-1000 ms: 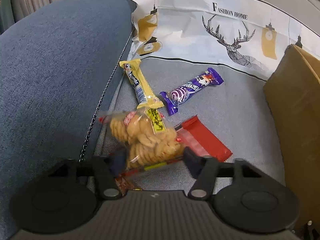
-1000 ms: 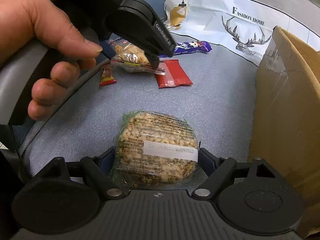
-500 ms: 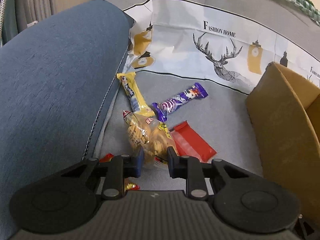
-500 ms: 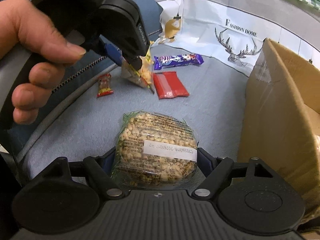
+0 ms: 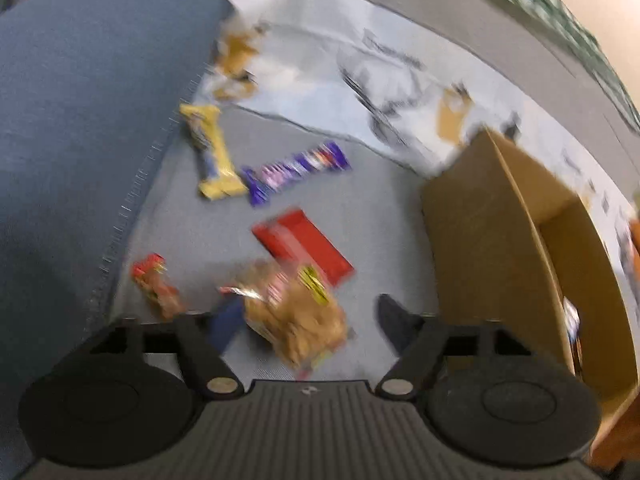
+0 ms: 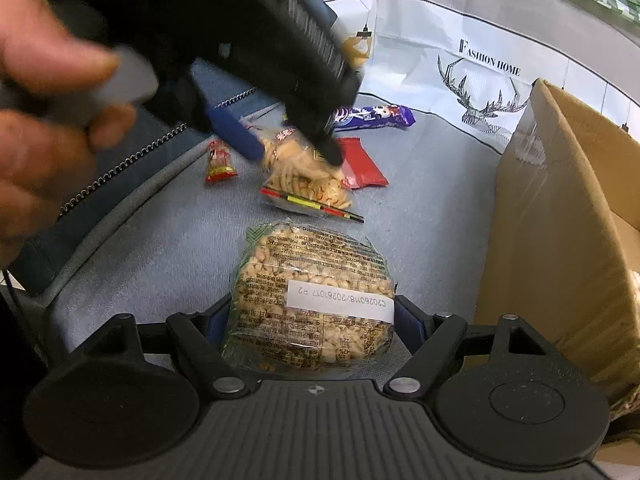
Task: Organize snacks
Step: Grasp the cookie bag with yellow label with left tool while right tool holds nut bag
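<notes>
Reopened since half a second ago, the left gripper (image 5: 308, 312) stands jaws wide around the apparently released biscuit bag (image 5: 292, 324) mid sofa seat (image 5: 384, 208), short of the right-edge cardboard box (image 5: 500, 240); the right gripper (image 6: 310, 320) clamps the peanut pack (image 6: 316, 276), unboxed.

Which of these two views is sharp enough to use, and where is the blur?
Left wrist view: motion blur over the whole scene; the cracker bag, red packet and cardboard box are smeared, print unreadable. Right wrist view: mostly sharp, the label on the peanut pack reads clearly; only the hand and left gripper are blurred. Both show fisheye bending at the edges.
</notes>
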The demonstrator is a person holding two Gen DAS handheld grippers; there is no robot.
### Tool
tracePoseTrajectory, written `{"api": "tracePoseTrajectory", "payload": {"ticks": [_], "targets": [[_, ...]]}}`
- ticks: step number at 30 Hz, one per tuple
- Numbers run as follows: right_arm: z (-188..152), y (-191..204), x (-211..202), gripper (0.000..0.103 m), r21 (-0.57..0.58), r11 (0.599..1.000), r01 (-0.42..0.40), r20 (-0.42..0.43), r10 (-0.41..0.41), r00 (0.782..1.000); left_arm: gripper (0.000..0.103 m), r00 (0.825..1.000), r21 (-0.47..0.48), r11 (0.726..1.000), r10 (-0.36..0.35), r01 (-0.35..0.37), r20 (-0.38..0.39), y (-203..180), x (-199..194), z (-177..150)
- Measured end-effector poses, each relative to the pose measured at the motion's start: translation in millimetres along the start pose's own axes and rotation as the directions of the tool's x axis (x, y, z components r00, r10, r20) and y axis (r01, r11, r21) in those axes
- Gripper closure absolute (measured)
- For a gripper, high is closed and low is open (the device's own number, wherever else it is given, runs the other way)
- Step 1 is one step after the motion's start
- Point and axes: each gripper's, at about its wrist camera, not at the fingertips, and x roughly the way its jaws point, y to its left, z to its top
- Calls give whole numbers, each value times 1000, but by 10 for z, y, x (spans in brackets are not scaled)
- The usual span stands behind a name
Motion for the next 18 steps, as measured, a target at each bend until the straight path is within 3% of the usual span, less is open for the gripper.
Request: {"api": "tracePoseTrajectory", "payload": {"ticks": [2,4,10,14,16,18], "targets": [[4,-5,23,22,0,1000,-4,-5,4,1000,12,1000,-39,999,25,-25,7,44,43,46],[10,-11,49,22,-2,1000,-6,-9,6,1000,12,999,-54,998,19,-21,-34,51,138,62],[17,-24,141,21,2,1000,-10,-34,10,999,11,993,42,997,61,-57,-99,-136,411,51],[27,-37,186,21,5,1000,-13,-39,13,999,11,990,-7,997,69,-70,-124,-121,557,64],[26,-52,191,21,7,1000,-13,-39,13,999,14,988,-9,996,83,-85,-133,-131,603,69],[20,-57,194,21,9,1000,-10,-41,10,999,30,983,10,995,103,-103,-149,-156,642,69]]}}
